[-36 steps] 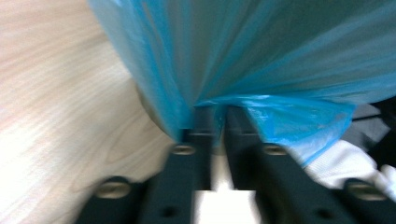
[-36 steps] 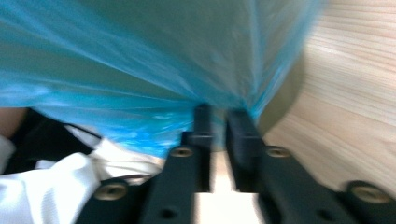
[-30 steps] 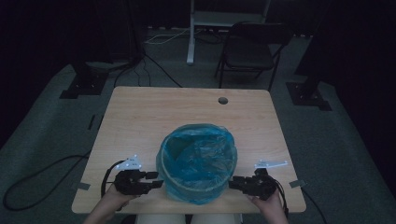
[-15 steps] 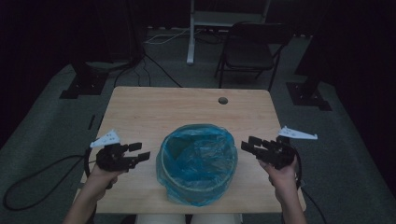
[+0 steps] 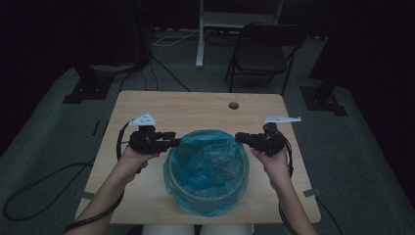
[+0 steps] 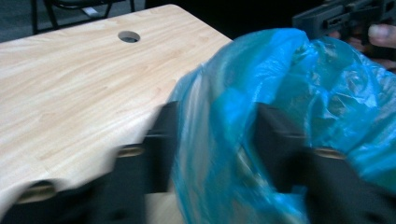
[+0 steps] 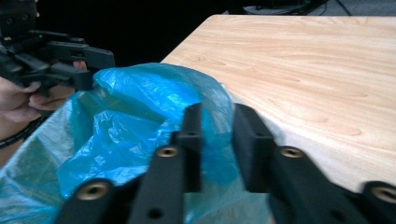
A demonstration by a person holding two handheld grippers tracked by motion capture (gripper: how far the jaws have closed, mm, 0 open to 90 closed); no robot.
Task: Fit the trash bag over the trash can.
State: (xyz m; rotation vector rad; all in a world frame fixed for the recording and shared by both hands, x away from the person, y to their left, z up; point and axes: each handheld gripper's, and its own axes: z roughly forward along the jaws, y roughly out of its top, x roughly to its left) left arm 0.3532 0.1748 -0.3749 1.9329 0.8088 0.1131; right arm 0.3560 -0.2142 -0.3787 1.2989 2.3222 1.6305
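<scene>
A round bin lined with a blue plastic bag [image 5: 208, 166] stands at the front middle of the wooden table [image 5: 195, 107]. My left gripper [image 5: 177, 142] is at the bag's far-left rim. In the left gripper view its jaws stand wide apart, open [image 6: 217, 126], with the bag's edge [image 6: 327, 84] between them. My right gripper [image 5: 239, 138] is at the far-right rim. Its jaws [image 7: 217, 126] straddle the film [image 7: 135, 107] with a narrow gap, open. Each gripper view also shows the other gripper across the bag: the right gripper [image 6: 322, 21] and the left gripper [image 7: 88, 65].
A cable hole [image 5: 233, 105] sits near the table's far edge, with bare wood around it. Behind the table stand a folding chair [image 5: 264, 49] and dark stand bases [image 5: 83, 90]. Cables [image 5: 29, 196] trail over the floor at left.
Both grippers left the bin's front rim, swung out to the sides, and have now come in to the bag's far rim, one on each side.
</scene>
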